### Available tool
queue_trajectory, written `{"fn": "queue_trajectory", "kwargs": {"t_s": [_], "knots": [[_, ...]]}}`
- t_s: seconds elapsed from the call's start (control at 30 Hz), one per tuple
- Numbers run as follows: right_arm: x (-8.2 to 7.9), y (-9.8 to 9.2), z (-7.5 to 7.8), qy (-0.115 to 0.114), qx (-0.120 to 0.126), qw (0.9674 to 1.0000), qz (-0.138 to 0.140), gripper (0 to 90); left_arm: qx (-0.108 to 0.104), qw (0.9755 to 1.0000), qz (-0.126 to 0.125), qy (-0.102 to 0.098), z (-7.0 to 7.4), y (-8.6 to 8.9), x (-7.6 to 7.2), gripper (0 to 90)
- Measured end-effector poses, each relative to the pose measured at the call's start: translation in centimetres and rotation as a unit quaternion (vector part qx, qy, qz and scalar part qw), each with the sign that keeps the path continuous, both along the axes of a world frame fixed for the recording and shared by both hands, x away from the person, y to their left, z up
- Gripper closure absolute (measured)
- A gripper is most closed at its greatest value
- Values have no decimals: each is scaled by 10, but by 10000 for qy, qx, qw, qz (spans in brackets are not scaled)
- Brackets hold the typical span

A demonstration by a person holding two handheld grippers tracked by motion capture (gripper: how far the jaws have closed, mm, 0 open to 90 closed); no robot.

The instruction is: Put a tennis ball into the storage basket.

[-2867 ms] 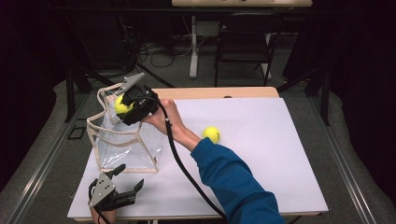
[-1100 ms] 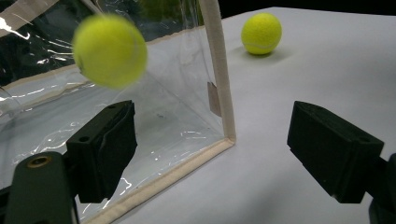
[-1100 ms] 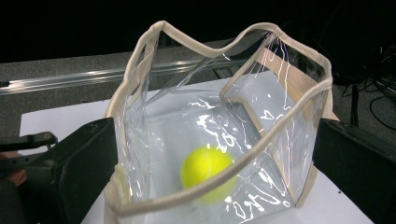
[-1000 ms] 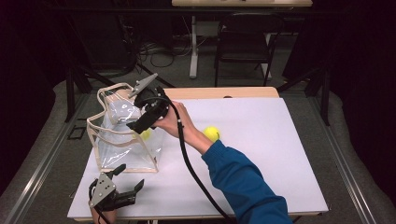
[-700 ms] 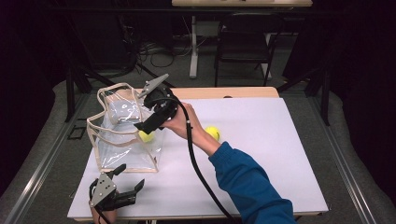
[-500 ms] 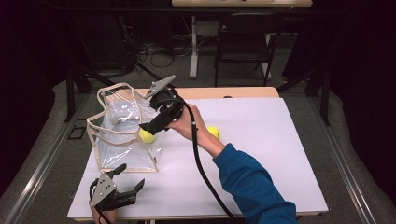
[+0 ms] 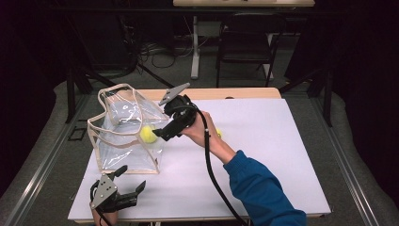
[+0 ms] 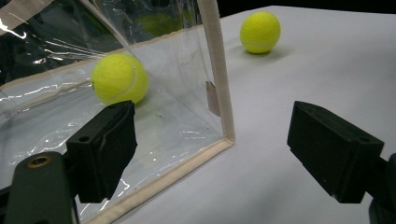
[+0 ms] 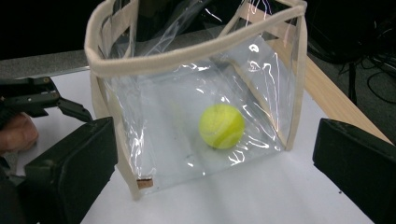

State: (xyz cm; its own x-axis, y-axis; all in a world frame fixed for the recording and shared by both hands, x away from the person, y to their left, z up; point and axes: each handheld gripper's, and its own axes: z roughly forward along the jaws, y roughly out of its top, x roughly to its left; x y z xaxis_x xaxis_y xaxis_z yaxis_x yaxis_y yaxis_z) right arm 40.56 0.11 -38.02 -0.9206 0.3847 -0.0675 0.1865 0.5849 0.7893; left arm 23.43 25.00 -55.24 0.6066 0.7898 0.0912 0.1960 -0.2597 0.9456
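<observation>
Clear bag (image 7: 123,136) w/ tennis ball (image 7: 147,134) inside

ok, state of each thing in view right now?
bag: upright on the table, top open
ball in bag: resting on the bag's floor, free
second ball: loose on the table, outside the bag
right tool: open, empty, beside the bag
left tool: open, empty, low at the table's near edge
table: white top, carrying the bag and second ball
</observation>
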Motion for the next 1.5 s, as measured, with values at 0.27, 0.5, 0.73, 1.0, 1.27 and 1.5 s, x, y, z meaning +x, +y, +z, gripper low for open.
{"fn": "queue_trajectory", "kwargs": {"t_s": [0.27,0.5,0.73,1.0,1.27,1.5], "knots": [[-6,-20,-10,11,-36,9999,-104,0,-3,10000,-11,1,0,0,0,160],[-13,-38,-22,26,-63,9998,-187,0,-15,10000,6,-7,0,0,-1,160],[-20,-53,-34,23,-158,9996,-223,0,-3,10000,14,7,0,0,0,160],[-23,-63,-43,81,-130,9996,-250,0,38,10000,-17,-12,0,-1,-1,160],[-26,-73,-54,186,-121,9993,-313,0,18,10000,-2,6,0,0,-1,160],[-31,-82,-68,264,-173,9989,-343,0,13,10000,22,-11,1,1,-3,160]]}}
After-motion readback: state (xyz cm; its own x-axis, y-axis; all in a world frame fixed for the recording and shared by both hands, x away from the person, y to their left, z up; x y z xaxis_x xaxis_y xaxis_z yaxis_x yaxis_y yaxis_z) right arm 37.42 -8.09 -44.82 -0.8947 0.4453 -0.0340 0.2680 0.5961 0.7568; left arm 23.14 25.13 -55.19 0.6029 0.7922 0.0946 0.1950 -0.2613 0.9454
